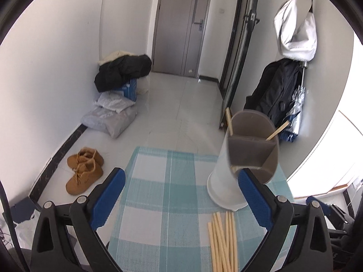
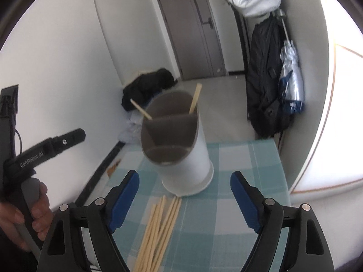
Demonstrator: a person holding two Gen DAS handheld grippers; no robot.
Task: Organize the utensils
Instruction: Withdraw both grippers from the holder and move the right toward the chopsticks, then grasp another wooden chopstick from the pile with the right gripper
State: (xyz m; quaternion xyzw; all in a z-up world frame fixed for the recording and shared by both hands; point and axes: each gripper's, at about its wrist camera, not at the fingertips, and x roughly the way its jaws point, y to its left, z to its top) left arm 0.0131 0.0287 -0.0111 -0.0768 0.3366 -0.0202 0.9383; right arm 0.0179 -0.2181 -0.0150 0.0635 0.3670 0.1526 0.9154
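A white utensil holder [image 1: 223,181] with a grey divided insert stands on the blue checked tablecloth [image 1: 163,190]. It holds two wooden chopsticks [image 1: 229,120] leaning apart. Several loose chopsticks [image 1: 223,242] lie on the cloth in front of it. My left gripper [image 1: 181,179] is open and empty, its right finger beside the holder. In the right wrist view the holder [image 2: 188,165] stands straight ahead, with loose chopsticks [image 2: 158,229] below it. My right gripper [image 2: 185,183] is open and empty above them. The left gripper's body [image 2: 45,149] shows at the left, held by a hand.
The table edge drops to a tiled floor with brown boots [image 1: 84,170], bags and a black coat [image 1: 122,72] by the left wall. A dark jacket [image 2: 263,79] and a folded umbrella [image 2: 292,77] hang at the right. A grey door [image 1: 181,25] is at the back.
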